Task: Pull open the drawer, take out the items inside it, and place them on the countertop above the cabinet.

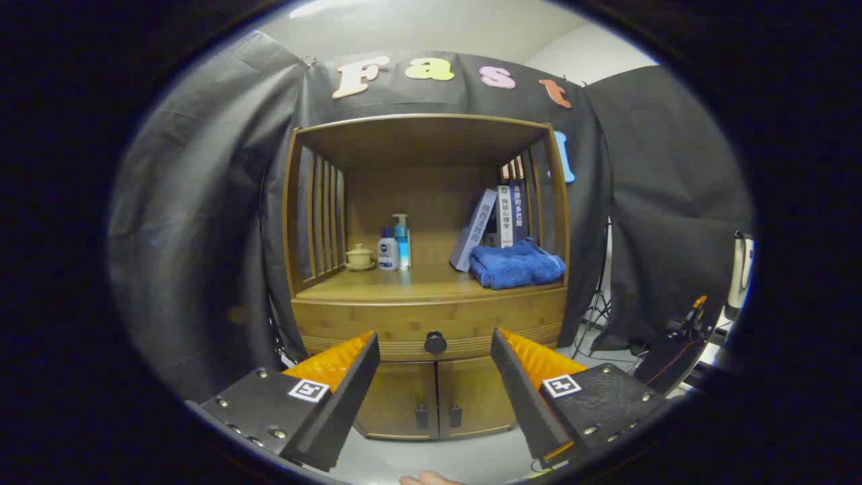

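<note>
A bamboo cabinet (431,316) stands ahead against the booth wall. Its drawer (377,323) is closed, with a round dark knob (436,343) at its middle. My gripper (435,350) is open, the knob showing in the gap between the two fingers but some way beyond them. The fingers hold nothing. Above the drawer is the countertop (397,286), a shelf space under a wooden roof. The inside of the drawer is hidden.
On the countertop sit a small lidded cup (359,257), two bottles (394,246), leaning books (495,225) and a folded blue towel (516,264). Two lower doors (438,397) are closed. Slatted sides flank the shelf. Tripod and gear (673,337) stand at the right.
</note>
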Demonstrator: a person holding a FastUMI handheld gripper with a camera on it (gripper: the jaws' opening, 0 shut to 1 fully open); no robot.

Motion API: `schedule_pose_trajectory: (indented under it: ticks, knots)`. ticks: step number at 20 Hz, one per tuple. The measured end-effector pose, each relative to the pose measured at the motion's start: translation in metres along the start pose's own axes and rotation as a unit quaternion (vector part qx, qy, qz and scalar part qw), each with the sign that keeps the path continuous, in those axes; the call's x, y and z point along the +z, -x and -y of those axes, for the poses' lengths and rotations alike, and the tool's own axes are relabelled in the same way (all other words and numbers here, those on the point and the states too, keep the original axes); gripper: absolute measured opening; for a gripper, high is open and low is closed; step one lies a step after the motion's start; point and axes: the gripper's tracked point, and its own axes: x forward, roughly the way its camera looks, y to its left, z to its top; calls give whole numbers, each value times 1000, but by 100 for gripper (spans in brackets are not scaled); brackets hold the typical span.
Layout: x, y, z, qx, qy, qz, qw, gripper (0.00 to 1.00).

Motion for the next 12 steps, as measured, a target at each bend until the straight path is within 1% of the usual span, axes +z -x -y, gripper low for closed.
schedule_pose_trajectory:
  ticks: [6, 10, 12]
  knots:
    - [-7, -3, -5, 2, 8, -6, 1000, 99]
    - [-9, -6, -4, 3, 1, -12, 1000, 99]
    - [-8, -7, 2, -3, -8, -10, 1000, 100]
